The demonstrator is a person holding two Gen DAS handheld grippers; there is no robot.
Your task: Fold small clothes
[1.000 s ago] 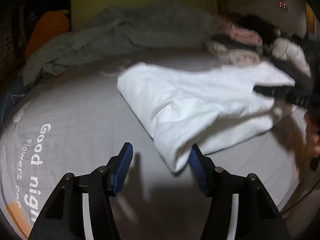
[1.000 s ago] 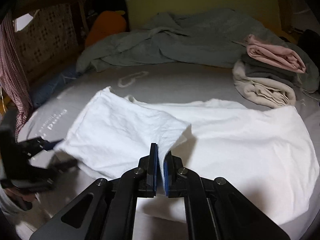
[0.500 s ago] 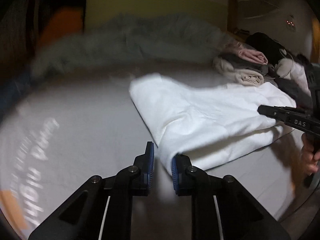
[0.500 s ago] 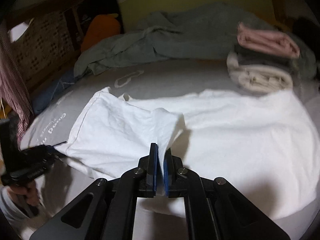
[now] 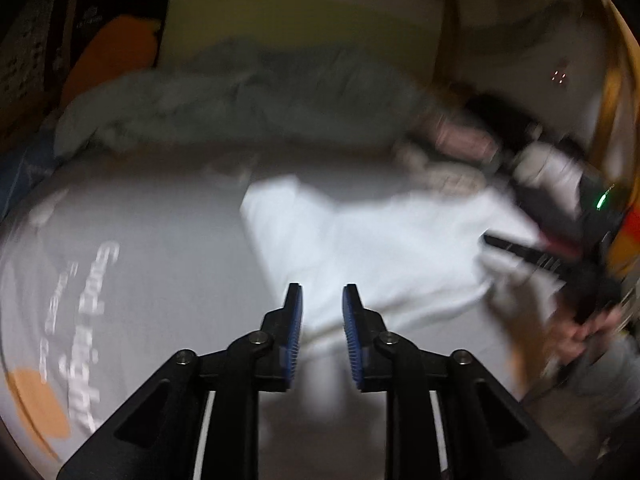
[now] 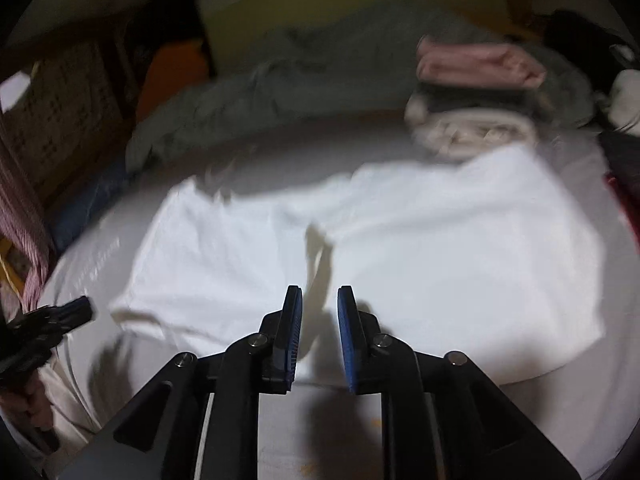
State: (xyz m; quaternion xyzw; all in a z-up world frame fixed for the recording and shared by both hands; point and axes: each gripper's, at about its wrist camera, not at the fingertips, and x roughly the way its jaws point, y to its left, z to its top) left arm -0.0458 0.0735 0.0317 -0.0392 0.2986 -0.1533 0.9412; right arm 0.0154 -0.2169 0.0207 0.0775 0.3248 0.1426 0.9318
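Nearest in the right wrist view, the right tool (image 6: 319,308) has its jaws parting, with nothing between the blue pads; the cloth lies under and ahead of them, free of the grip. The left tool (image 5: 322,308) is the same: jaws opening, pads bare, its tips over the near edge of the cloth.

The white garment (image 6: 400,264) lies on the bed (image 5: 160,264), partly folded, straight ahead of both tools. Its long axis runs side to side across the right wrist view, and a small raised flap (image 6: 318,240) sits near its middle, just beyond the right tool. That tool looks the nearer one to the flap; the left tool is nearer the garment's left end. I would judge the next fold turns on each tool taking one end of that long axis.

By count: two tools and one white garment being worked. Farther back there is one stack of folded clothes (image 6: 476,100), with about three layers and pink on top, and behind it one rumpled grey-green blanket (image 6: 280,92). The views are blurred, so finer detail is lost.
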